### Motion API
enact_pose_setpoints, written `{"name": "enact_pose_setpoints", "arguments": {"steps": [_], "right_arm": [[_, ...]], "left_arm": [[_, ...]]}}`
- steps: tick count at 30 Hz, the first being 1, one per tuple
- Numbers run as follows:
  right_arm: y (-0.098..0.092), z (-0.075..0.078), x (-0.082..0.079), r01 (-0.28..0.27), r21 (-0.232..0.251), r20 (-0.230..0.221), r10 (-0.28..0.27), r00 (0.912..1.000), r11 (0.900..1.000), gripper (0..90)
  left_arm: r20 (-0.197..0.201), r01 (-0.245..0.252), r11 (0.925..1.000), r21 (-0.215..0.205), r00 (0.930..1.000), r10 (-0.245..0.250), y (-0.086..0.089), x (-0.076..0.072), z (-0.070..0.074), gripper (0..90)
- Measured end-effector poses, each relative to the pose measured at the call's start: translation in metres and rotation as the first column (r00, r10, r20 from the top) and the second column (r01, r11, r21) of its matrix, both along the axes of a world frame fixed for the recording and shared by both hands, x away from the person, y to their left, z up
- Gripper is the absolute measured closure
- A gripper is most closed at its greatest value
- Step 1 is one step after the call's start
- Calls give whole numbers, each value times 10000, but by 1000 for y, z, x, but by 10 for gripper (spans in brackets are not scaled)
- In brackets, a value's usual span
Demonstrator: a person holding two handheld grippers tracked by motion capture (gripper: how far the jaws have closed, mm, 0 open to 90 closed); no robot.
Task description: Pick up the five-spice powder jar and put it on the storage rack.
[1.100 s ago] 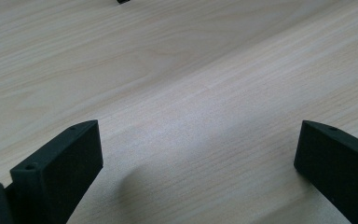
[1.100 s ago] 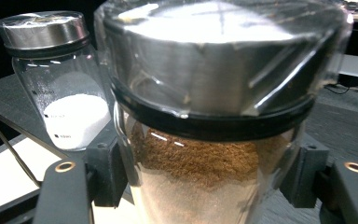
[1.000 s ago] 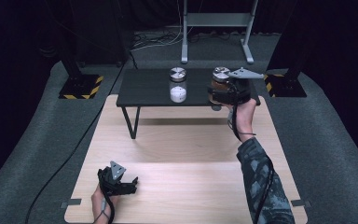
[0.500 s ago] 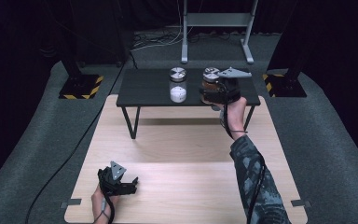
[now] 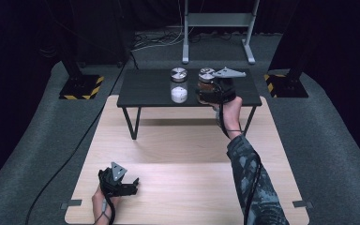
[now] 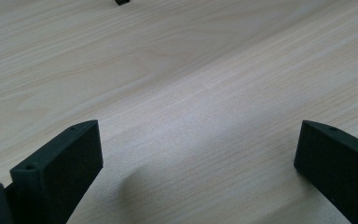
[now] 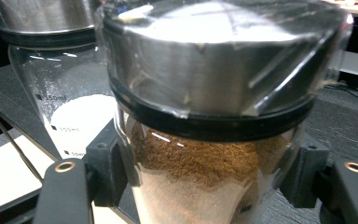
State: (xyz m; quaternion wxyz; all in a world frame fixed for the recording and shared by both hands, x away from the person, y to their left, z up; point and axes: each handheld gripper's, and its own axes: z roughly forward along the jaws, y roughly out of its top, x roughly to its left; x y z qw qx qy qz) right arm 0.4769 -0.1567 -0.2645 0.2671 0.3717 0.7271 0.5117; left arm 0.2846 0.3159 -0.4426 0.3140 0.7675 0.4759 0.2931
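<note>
The right tongs [image 7: 205, 186] grasp the brown jar [image 7: 209, 121] on the black counter [image 5: 145, 89] — not yet lifted, seemingly — while the left tongs [image 6: 196, 158] rest released.

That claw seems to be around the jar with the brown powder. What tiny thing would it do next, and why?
Probably lift it a little. The right gripper has a jaw on each side of the brown powder jar, apparently gripping the glass, while the jar stands on the black table close beside the white powder jar. A short straight rise would clear that neighbour.
</note>
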Motion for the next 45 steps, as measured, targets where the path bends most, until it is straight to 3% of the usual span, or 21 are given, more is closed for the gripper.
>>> {"name": "enact_pose_setpoints", "arguments": {"steps": [4,8,16,45], "right_arm": [[4,-2,2,110,-128,16,-109,9999,9999,300],[1,-6,3,123,154,-13,-123,9999,9998,300],[1,-8,3,123,193,12,-123,9999,9997,300],[-2,-7,6,-6,181,-33,7,10000,9998,300]], "left_arm": [[-1,3,10000,4,10000,-3,0,0,0,6],[-6,3,10000,4,10000,-3,0,0,0,6],[9,-2,10000,4,10000,2,0,0,0,6],[35,-5,10000,15,10000,5,-1,-1,0,6]]}}
